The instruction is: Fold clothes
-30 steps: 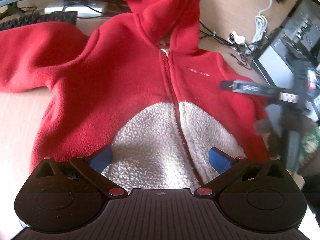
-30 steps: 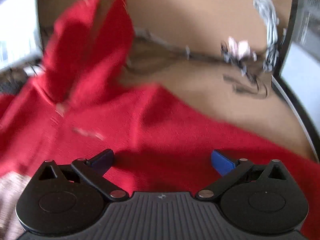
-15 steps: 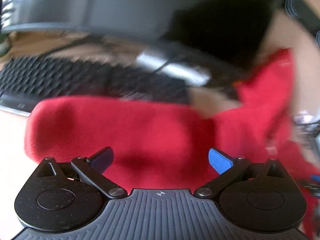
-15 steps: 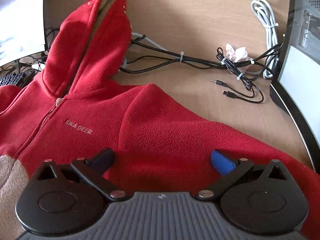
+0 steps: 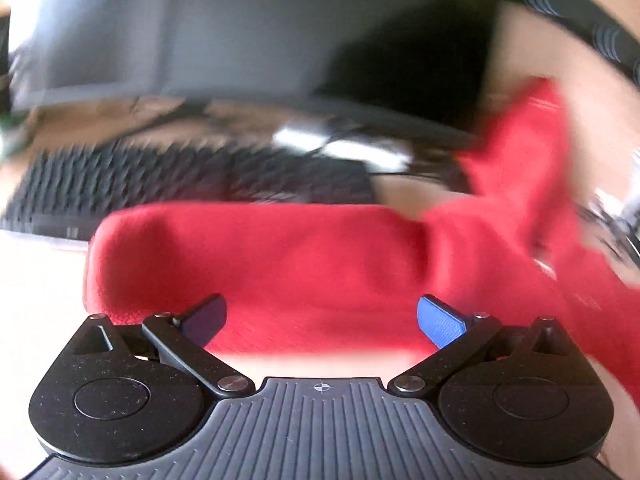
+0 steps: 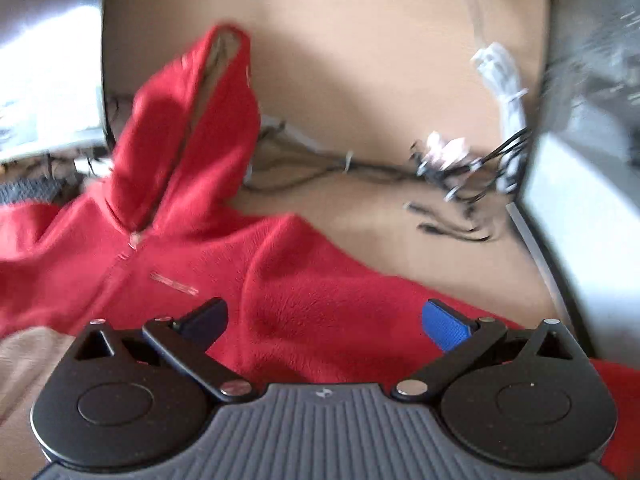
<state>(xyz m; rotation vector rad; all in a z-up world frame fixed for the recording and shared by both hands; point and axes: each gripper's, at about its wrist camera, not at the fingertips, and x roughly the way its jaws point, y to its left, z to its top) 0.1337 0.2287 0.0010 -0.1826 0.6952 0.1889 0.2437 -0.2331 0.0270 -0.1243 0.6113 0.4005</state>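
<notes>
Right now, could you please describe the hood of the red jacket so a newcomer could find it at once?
On the wooden desk, find the red jacket. Its hood stands at the collar, left of the black cables: a pointed red peak with a tan lining.

The view was motion-blurred. The left gripper (image 5: 322,318) had its jaws spread wide, nothing between them. One fingertip pad (image 5: 440,320) was bright blue; the other appeared dark. A sleeve (image 5: 256,260) of the red fleece jacket (image 5: 520,216) lay across the pale desk (image 5: 36,276) just beyond the fingertips, its rounded cuff end toward the left. The jacket's body rose to the right, with a raised red part that was probably the hood. A black keyboard (image 5: 160,184) sat behind the sleeve. A dark monitor (image 5: 248,32) stood behind the keyboard.
</notes>
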